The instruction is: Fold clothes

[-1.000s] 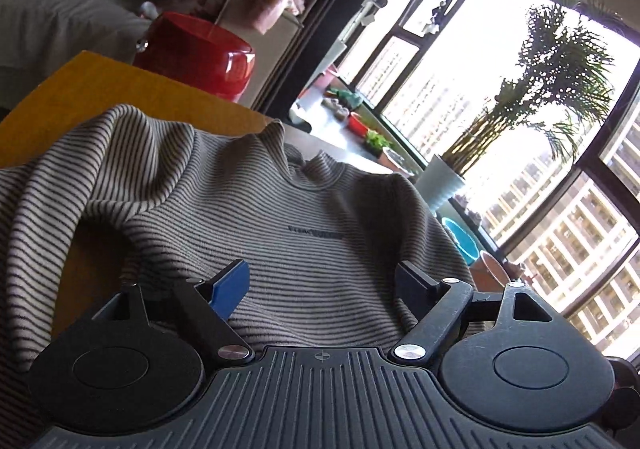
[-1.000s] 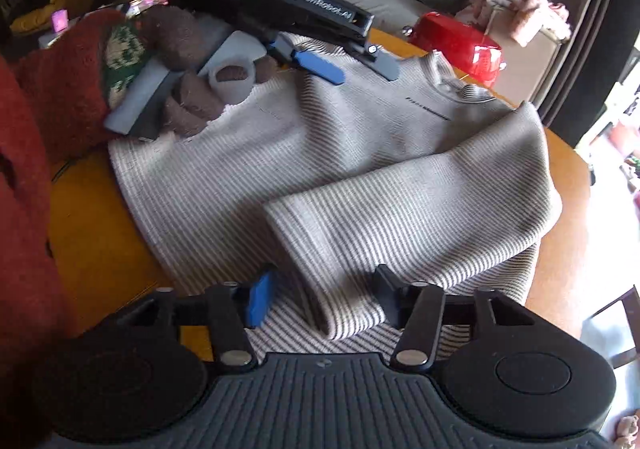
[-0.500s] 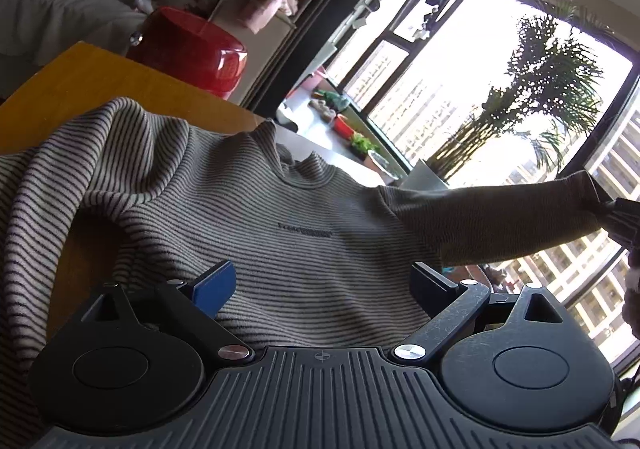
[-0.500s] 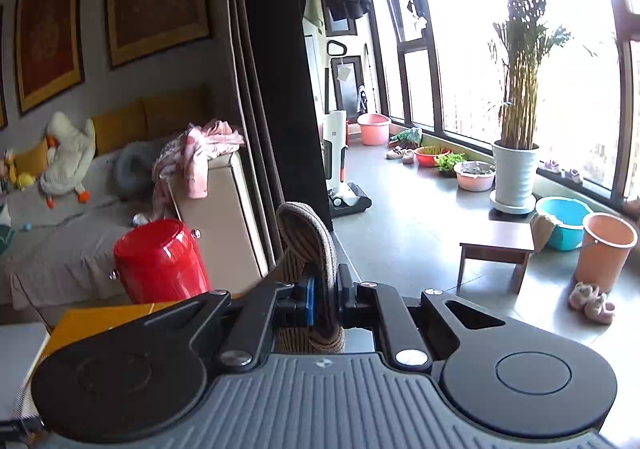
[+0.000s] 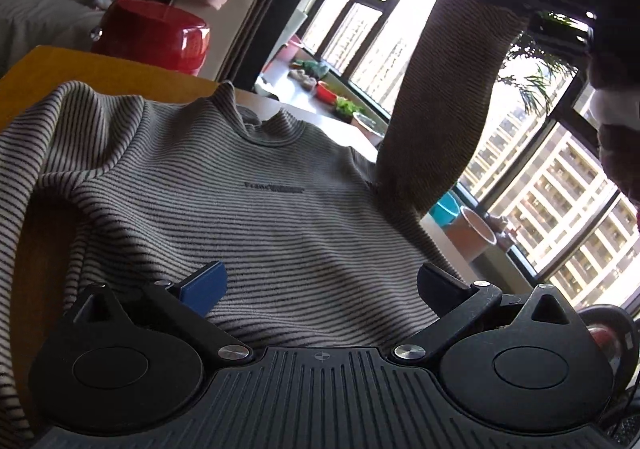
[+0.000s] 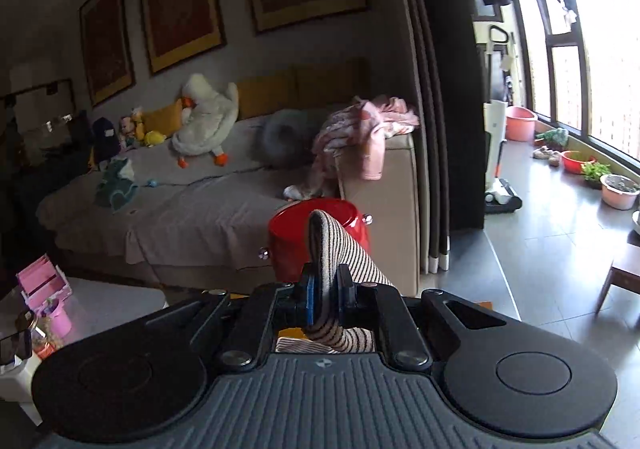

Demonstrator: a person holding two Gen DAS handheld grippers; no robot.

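A grey striped sweater (image 5: 248,209) lies face up on the yellow table (image 5: 92,69), collar toward the window. My left gripper (image 5: 320,281) is open and hovers low over the sweater's lower body. My right gripper (image 6: 325,295) is shut on the cuff of the sweater's sleeve (image 6: 332,245). In the left wrist view that sleeve (image 5: 444,97) stands lifted steeply above the table, held at its top end by the right gripper (image 5: 532,5).
A red pot (image 5: 156,37) stands beyond the table's far edge, also in the right wrist view (image 6: 292,241). A sofa with a plush duck (image 6: 204,121) and pink clothes (image 6: 360,129) lies behind. Windows, plants and buckets are to the right.
My right gripper closed on the sleeve cuff and has raised the sleeve from level to steeply upright, turning toward the sofa. My left gripper has stayed open over the sweater.
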